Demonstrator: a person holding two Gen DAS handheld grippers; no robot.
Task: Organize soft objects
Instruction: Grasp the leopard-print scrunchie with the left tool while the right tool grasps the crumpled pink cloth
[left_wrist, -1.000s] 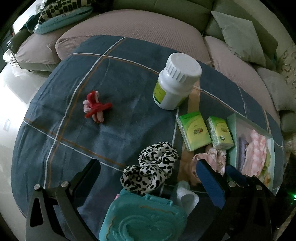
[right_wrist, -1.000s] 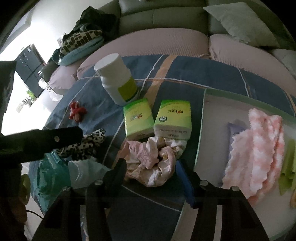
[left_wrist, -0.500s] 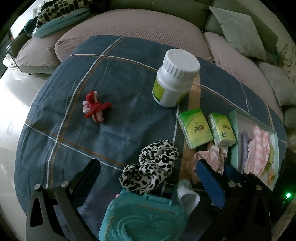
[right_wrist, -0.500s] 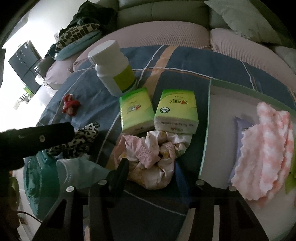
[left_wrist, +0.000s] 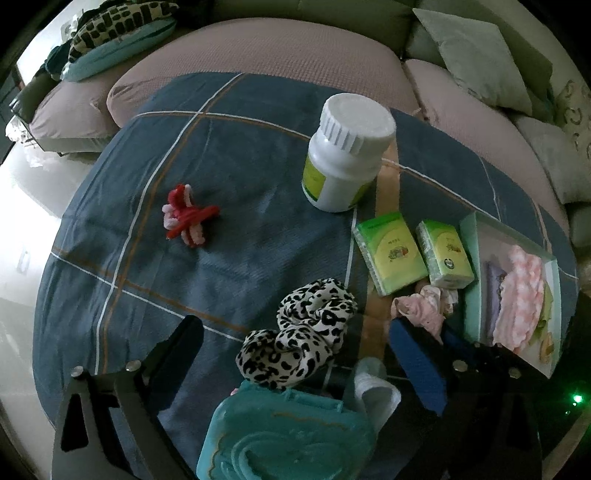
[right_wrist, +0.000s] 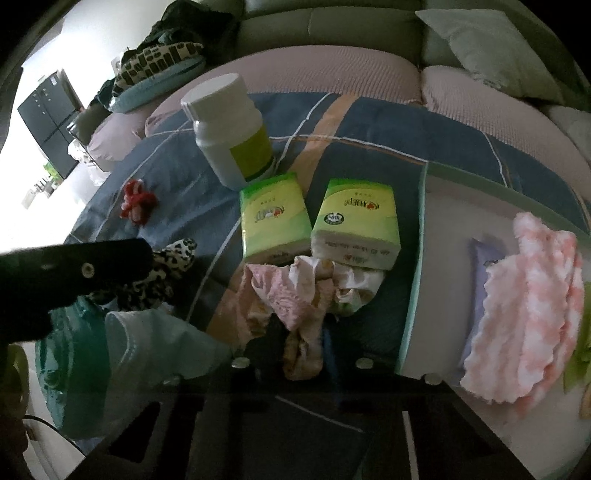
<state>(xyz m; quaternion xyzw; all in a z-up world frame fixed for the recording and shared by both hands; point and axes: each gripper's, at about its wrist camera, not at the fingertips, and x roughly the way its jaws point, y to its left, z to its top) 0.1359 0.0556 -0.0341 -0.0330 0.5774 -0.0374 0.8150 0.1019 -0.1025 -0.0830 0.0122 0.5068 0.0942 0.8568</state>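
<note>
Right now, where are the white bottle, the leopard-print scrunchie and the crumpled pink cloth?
white bottle (left_wrist: 341, 173): left wrist view, on its side wall below the cap.
leopard-print scrunchie (left_wrist: 306, 332): left wrist view, on its middle folds.
crumpled pink cloth (right_wrist: 291, 295): right wrist view, on the pink bunched part.

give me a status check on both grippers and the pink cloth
Right gripper just closed on crumpled pink cloth. Left gripper open, empty. Two green tissue packs touch the cloth.
</note>
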